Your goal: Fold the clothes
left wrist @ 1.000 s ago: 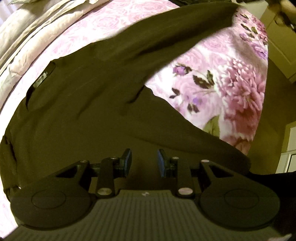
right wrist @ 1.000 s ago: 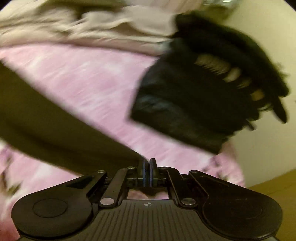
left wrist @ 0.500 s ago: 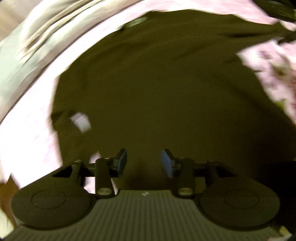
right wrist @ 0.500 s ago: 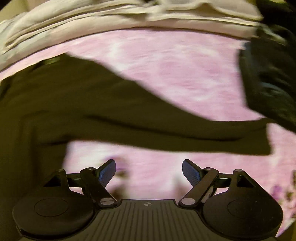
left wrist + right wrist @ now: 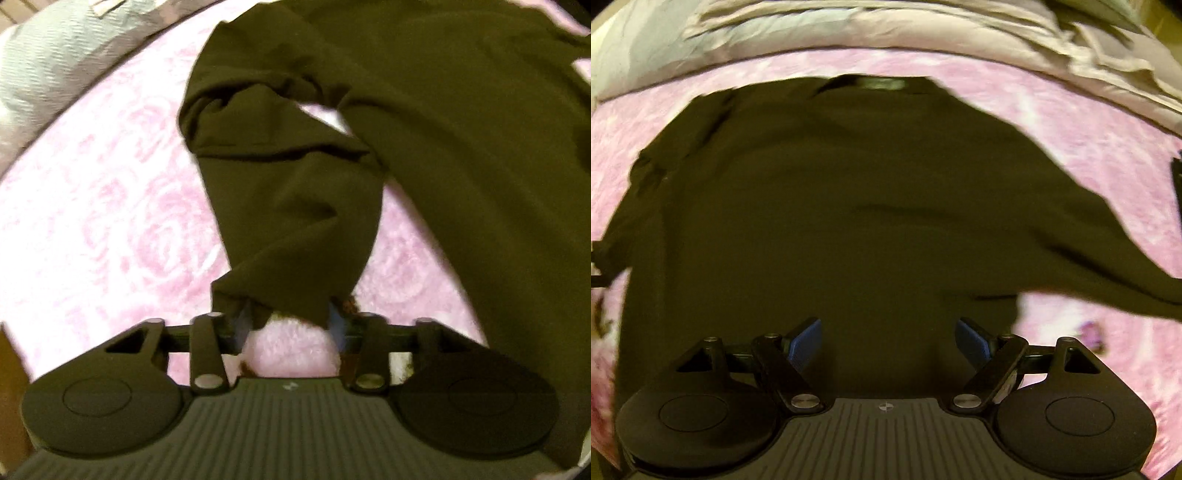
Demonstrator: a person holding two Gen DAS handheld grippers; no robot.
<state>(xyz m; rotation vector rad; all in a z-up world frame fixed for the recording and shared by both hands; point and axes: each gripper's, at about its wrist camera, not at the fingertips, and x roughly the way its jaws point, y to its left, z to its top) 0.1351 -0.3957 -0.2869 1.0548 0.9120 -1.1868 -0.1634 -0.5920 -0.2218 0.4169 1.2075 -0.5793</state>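
Observation:
A dark olive long-sleeved shirt [image 5: 849,203] lies spread on a pink floral bedsheet [image 5: 1089,129], collar away from me. In the left wrist view its bunched sleeve [image 5: 295,206] runs down to a cuff that sits between the fingers of my left gripper [image 5: 288,325]. Those jaws still stand apart on either side of the cuff and are closing on it. My right gripper [image 5: 888,339] hovers open over the lower part of the shirt's body, with nothing between its blue pads [image 5: 807,341]. The shirt's other sleeve stretches out to the right.
A rumpled pale quilt [image 5: 849,29] is heaped along the far side of the bed, and shows at the upper left as the quilt [image 5: 48,62] in the left wrist view. The bedsheet [image 5: 92,203] lies bare left of the sleeve. A dark item [image 5: 1176,184] shows at the right edge.
The right gripper opened, let go of the sleeve and swung left over the shirt's body. The left gripper moved from over the body to the left sleeve's cuff, jaws spread wider.

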